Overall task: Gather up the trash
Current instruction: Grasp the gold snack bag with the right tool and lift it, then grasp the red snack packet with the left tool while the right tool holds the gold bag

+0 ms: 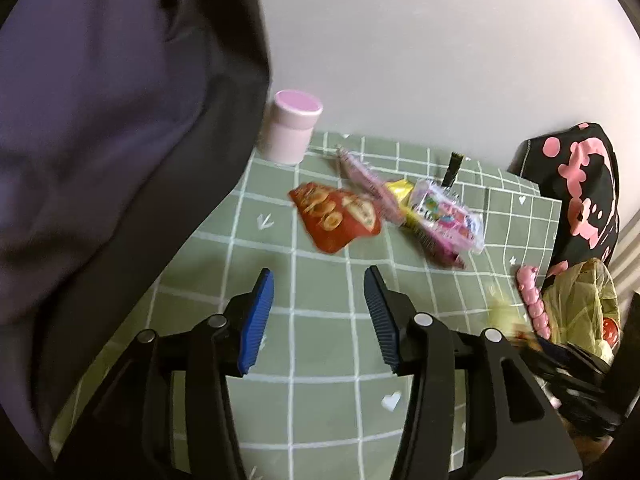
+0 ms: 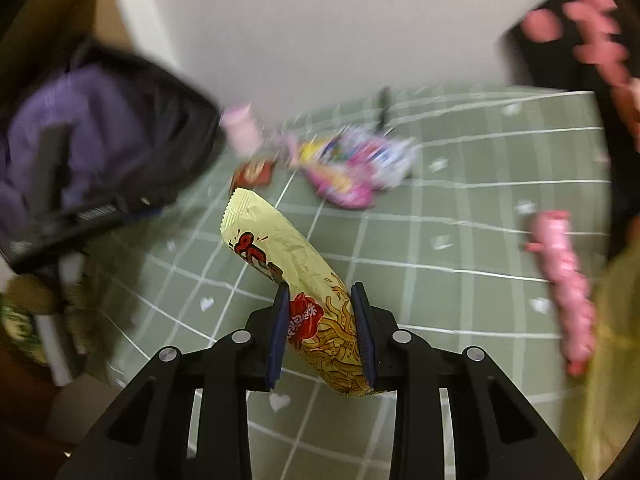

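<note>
The right gripper has its fingers clamped on a yellow snack packet, lifted above the green checked surface. It looks light, crinkly and slippery, so a mid-body pinch suits it. The left gripper hangs open and empty.

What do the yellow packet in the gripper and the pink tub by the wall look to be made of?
Yellow packet: likely thin foil-lined plastic film, given its glossy crinkles and zigzag-cut sealed end. Pink tub: probably smooth matte plastic, perhaps coated card; the blur leaves it open.
</note>
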`<control>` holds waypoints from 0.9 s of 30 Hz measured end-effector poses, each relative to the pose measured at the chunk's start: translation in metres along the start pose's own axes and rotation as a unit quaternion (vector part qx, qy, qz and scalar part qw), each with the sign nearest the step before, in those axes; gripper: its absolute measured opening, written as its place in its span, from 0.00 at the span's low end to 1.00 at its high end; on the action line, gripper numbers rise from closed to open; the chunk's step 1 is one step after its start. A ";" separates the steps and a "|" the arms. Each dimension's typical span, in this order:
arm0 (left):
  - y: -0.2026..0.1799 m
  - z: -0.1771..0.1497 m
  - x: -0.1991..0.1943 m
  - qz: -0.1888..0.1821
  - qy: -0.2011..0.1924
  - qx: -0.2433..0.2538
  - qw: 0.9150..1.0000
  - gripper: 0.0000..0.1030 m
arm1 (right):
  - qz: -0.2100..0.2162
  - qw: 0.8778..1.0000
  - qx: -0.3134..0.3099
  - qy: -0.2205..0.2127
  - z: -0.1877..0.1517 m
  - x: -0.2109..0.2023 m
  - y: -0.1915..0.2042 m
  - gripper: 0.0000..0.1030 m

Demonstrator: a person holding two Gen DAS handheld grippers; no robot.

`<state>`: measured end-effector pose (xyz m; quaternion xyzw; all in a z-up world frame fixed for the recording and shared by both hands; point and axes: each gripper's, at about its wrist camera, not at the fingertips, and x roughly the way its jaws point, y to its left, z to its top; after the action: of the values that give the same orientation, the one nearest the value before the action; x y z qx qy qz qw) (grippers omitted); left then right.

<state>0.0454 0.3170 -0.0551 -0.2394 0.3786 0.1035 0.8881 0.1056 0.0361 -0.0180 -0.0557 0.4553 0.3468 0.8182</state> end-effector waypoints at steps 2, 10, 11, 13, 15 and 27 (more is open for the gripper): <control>-0.007 0.010 0.013 -0.015 0.006 0.006 1.000 0.47 | -0.017 0.999 0.016 -0.032 0.000 -0.025 -0.006 0.28; -0.033 0.046 0.073 0.038 0.015 0.072 0.997 0.48 | -0.094 0.988 0.070 -0.097 -0.012 -0.097 -0.035 0.28; -0.034 0.050 0.084 0.049 0.025 0.077 0.996 0.48 | -0.101 0.987 0.078 -0.099 -0.014 -0.100 -0.040 0.28; -0.033 0.054 0.102 0.070 0.046 0.086 0.993 0.48 | -0.112 0.983 0.101 -0.105 -0.017 -0.103 -0.049 0.29; -0.032 0.052 0.106 0.066 0.051 0.088 0.993 0.48 | -0.122 0.978 0.124 -0.113 -0.018 -0.107 -0.059 0.29; -0.043 0.030 0.068 0.002 0.061 0.082 0.995 0.00 | -0.140 0.972 0.124 -0.143 -0.008 -0.156 -0.081 0.29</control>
<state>0.1265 0.2945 -0.0711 -0.1708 0.4394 0.0593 0.8799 0.0957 -0.1090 0.0817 0.0330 0.3601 0.1738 0.9160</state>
